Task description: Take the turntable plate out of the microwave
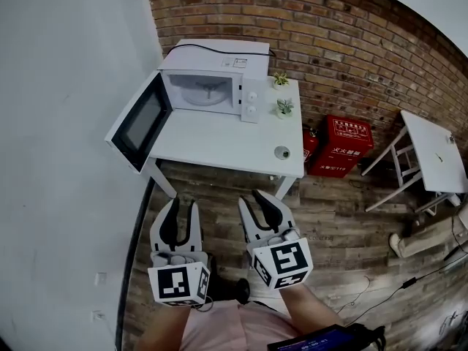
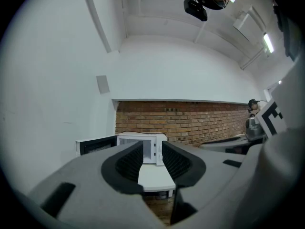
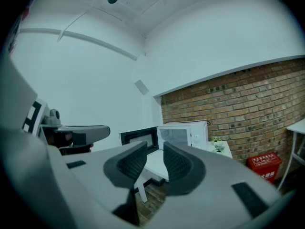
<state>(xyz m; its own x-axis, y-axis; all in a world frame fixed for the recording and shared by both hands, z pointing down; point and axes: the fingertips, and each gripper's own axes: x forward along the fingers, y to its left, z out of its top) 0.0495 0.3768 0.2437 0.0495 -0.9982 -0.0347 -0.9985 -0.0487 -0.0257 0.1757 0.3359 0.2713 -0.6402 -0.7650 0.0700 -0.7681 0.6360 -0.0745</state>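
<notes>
A white microwave stands at the back left of a white table, its door swung wide open to the left. The glass turntable plate lies inside the cavity. Both grippers hover over the wooden floor in front of the table, well short of it. My left gripper is open with nothing between its fingers, and so is my right gripper beside it. The left gripper view looks through open jaws at the microwave. The right gripper view shows the microwave beyond open jaws.
Two small potted plants stand right of the microwave, and a small round object sits near the table's front right corner. Red fire-extinguisher boxes rest against the brick wall. A white folding table stands at right.
</notes>
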